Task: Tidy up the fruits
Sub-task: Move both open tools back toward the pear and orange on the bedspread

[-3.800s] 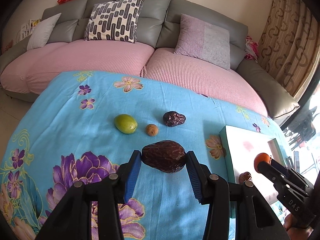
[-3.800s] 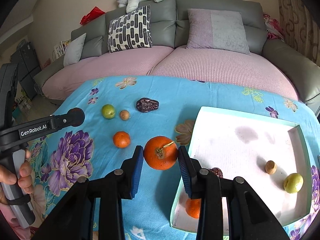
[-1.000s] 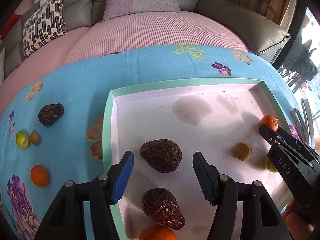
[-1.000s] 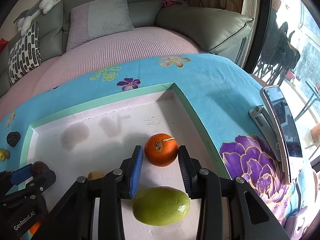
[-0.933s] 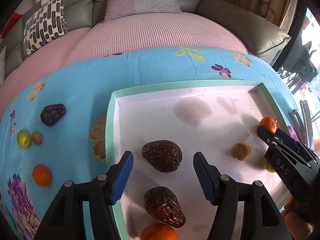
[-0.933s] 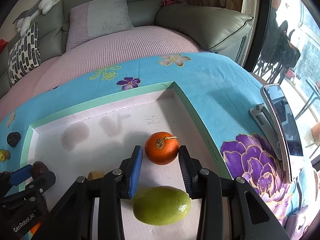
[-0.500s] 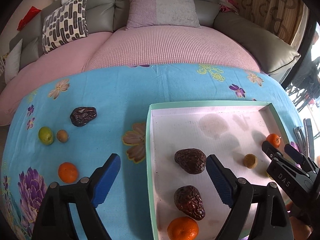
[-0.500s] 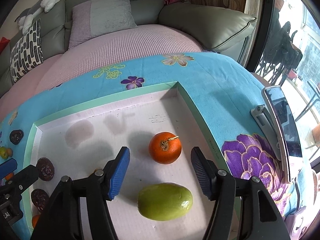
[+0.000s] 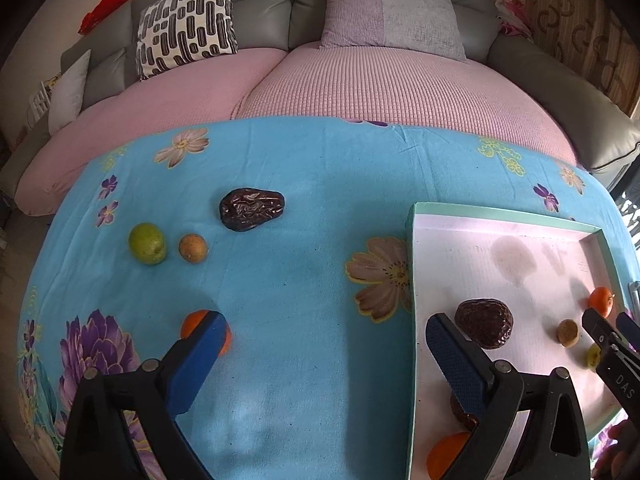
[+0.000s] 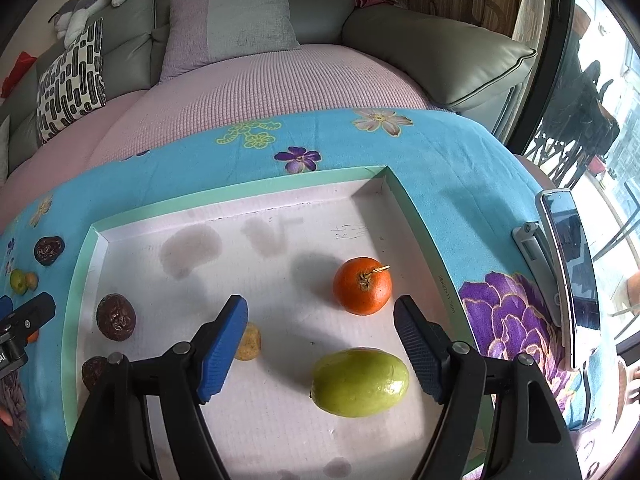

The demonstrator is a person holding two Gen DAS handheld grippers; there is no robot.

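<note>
While readable text is scarce, "DAS" in white on the black body of the right gripper (image 9: 612, 336) at the left-wrist view's right edge; faint handwritten scrawl on tray (image 10: 240, 196) floor near far right corner, illegible. Left gripper (image 9: 320, 344): jaws just been opening, now spread wide, nothing between them but blue cloth (image 9: 300, 184); blue ribbed pads on black arms. Right gripper in own view (image 10: 320, 320): jaws just been opening, spread, clear of the fruit; stemmed orange (image 10: 362, 286) beyond the right pad, not touched. Tray rectangular, mint-green rim, white textured floor with grey stains. In tray: glossy round orange, smooth oval green fruit (image 10: 360, 382) close to camera, small tan rough fruit (image 10: 250, 346) partly behind left pad, two wrinkled dark-brown fruits (image 10: 116, 318) by left wall, another orange (image 9: 444, 454) at near corner. Still on cloth, left of tray: wrinkled dark fruit (image 9: 252, 209), round green fruit (image 9: 147, 243) just beside small tan fruit (image 9: 193, 247), small orange (image 9: 196, 326) partly behind left pad. Cloth fuzzy, turquoise, floral print. Behind: grey leather sofa (image 9: 560, 92) with pink waffle-knit cover, patterned cushion (image 9: 186, 20). Phone (image 10: 568, 256) on stand right of tray
</note>
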